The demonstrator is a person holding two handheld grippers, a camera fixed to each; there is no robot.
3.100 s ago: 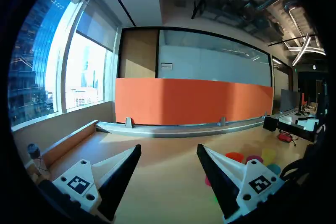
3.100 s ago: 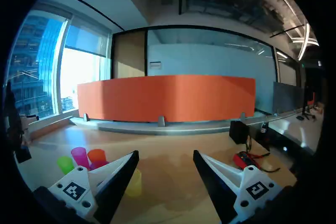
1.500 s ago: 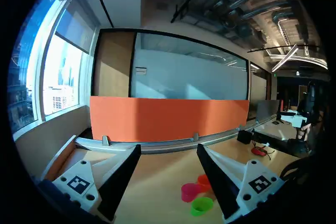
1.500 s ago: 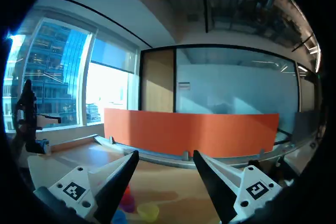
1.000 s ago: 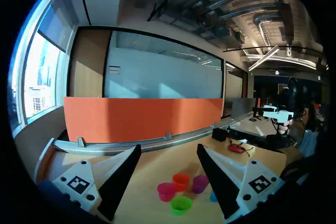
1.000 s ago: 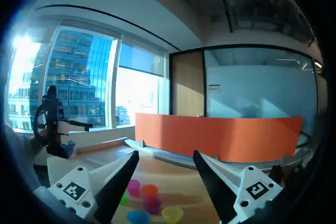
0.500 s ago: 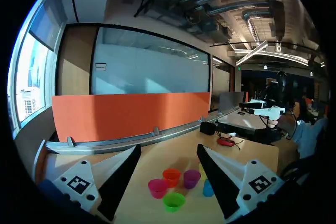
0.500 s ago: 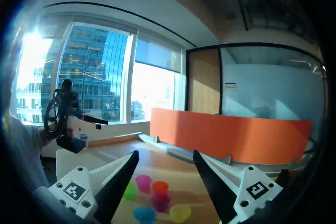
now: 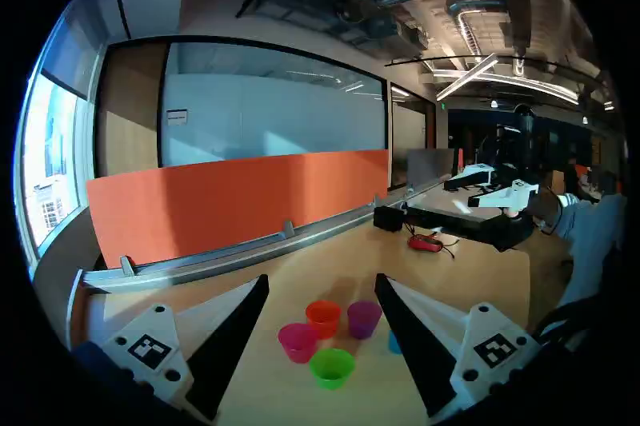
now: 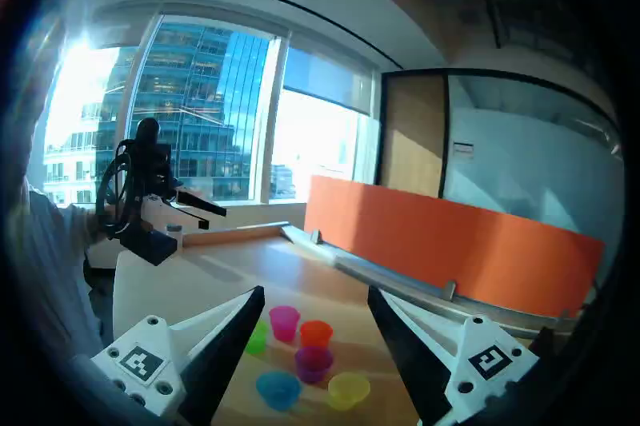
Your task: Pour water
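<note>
**Change noted.** Against the frames of the past three seconds, both cameras had swung inward. The left gripper (image 9: 320,276) had turned away from the window (image 10: 200,130) and the right gripper (image 10: 314,290) toward it. The cluster of cups, earlier at the margin of each view, now sat at 6 o'clock between both pairs of fingers. Judged effect: both tools were lined up on the cups, at approach stage only, with nothing grasped and no pouring begun.

**Tongs.** Both pairs were spread wide with nothing between them, unchanged from the earlier frames.

**Task items.** In the left gripper view the orange cup (image 9: 323,318) stood centrally.
- The pink cup (image 9: 298,342) was at its 7 o'clock.
- The purple cup (image 9: 364,318) was at its 3 o'clock.
- The green cup (image 9: 332,368) was at its 6 o'clock.
- The blue cup (image 9: 392,341) was at its 4 o'clock, partly behind a finger.

The right gripper view added a yellow cup (image 10: 349,390). All stood upright and close-set on the table (image 9: 320,254). No water could be made out, and the source cup could not be told.

**Surroundings.** An orange divider (image 9: 240,202) ran along the far edge. A black box (image 9: 388,216) and a red device (image 9: 426,244) lay at 2 o'clock, well apart from the cups.

**Obstruction.** None lay between the tools and the cups. The tight grouping was the likely hazard, since neighbouring cups could be knocked.
</note>
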